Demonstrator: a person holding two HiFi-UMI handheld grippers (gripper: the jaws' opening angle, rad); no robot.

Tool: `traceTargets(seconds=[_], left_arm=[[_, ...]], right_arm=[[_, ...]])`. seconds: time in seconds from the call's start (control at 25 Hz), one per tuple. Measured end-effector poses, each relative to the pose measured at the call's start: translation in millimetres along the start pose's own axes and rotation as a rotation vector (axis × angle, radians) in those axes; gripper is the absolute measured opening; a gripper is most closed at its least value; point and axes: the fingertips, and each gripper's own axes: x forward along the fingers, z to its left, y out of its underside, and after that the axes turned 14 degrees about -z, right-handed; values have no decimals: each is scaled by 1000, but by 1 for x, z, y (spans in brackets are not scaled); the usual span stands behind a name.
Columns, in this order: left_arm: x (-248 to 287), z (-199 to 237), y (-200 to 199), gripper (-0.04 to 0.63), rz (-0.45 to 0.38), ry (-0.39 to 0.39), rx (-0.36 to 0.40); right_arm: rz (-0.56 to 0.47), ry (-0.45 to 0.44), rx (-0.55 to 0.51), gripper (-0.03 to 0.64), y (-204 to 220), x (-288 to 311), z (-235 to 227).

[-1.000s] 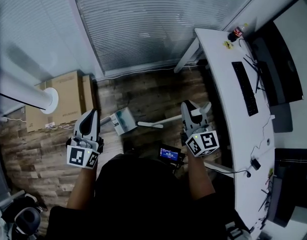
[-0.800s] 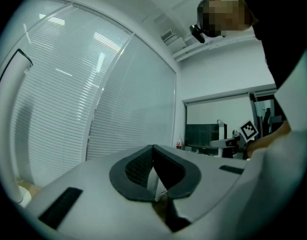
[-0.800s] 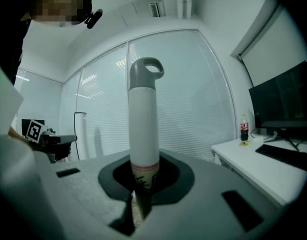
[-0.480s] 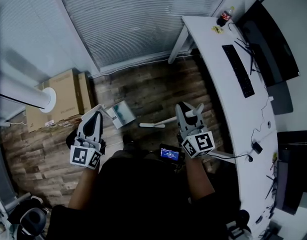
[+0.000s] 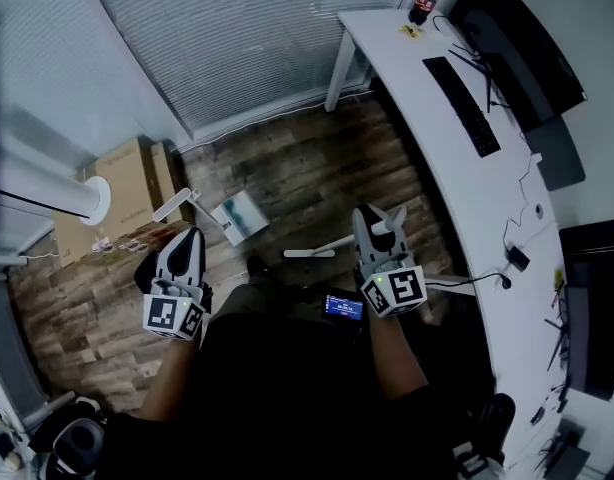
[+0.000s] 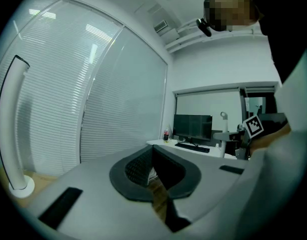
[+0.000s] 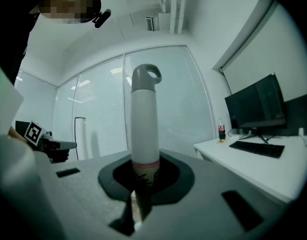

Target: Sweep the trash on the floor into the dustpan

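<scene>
In the head view a pale dustpan (image 5: 237, 216) stands on the wooden floor, its white handle (image 5: 174, 205) slanting up to the left. My left gripper (image 5: 187, 236) hangs just below that handle, apart from it. Seen from its own camera, the left gripper (image 6: 152, 154) is shut with nothing between the jaws. My right gripper (image 5: 377, 218) is shut on a white broom handle (image 7: 145, 119) with a grey loop on top, held upright. The broom's lower part (image 5: 317, 251) shows as a white bar left of that gripper. I cannot pick out any trash.
A long white desk (image 5: 457, 168) runs along the right with a keyboard (image 5: 462, 88), dark monitors and a cola bottle (image 5: 423, 6). A cardboard box (image 5: 127, 183) and a white tower fan (image 5: 47, 193) stand at the left. Window blinds fill the far wall.
The person and both grippers have shifted across the floor, so the desk has slid up and right in view. The dustpan's handle now shows just above the left gripper. Both grips are unchanged.
</scene>
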Motion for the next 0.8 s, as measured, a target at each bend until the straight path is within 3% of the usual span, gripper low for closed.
traceTargets(seconds=[0.48, 0.8], left_arm=[[-1, -44, 22, -5, 55, 105, -8], [8, -58, 39, -5, 94, 146, -27]], right_arm=[[2, 63, -15, 31, 3, -55, -16], [21, 59, -17, 32, 7, -58, -15]])
